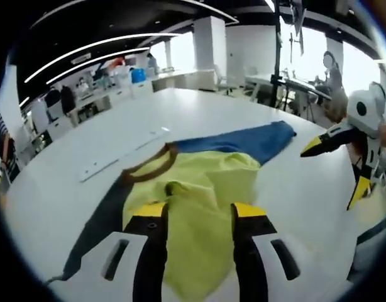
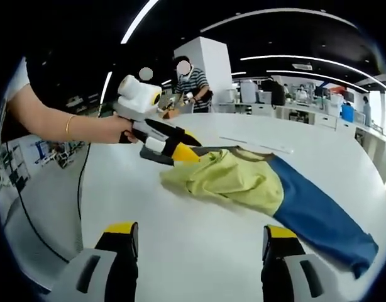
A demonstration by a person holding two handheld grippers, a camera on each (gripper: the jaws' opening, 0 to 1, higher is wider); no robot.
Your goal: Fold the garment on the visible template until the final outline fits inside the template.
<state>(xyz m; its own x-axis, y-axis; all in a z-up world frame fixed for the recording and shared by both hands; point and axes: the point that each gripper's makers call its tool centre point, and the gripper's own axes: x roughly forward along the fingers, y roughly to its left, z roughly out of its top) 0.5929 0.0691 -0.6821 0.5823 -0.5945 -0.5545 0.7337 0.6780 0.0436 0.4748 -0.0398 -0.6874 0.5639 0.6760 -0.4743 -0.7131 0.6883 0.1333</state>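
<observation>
The garment (image 1: 199,189), a soft, light, floppy yellow-and-blue shirt, lies bunched on the white table (image 1: 199,110), the left gripper (image 1: 197,217) clamped on a lifted yellow fold, the right gripper (image 2: 199,242) with jaws apart and empty; best taken at an edge.

Two gripper-mounted cameras face each other across one white table (image 1: 243,119).
Left gripper view looks closely over the garment (image 1: 205,189); right gripper view sits farther back; both share it mid-frame.
</observation>
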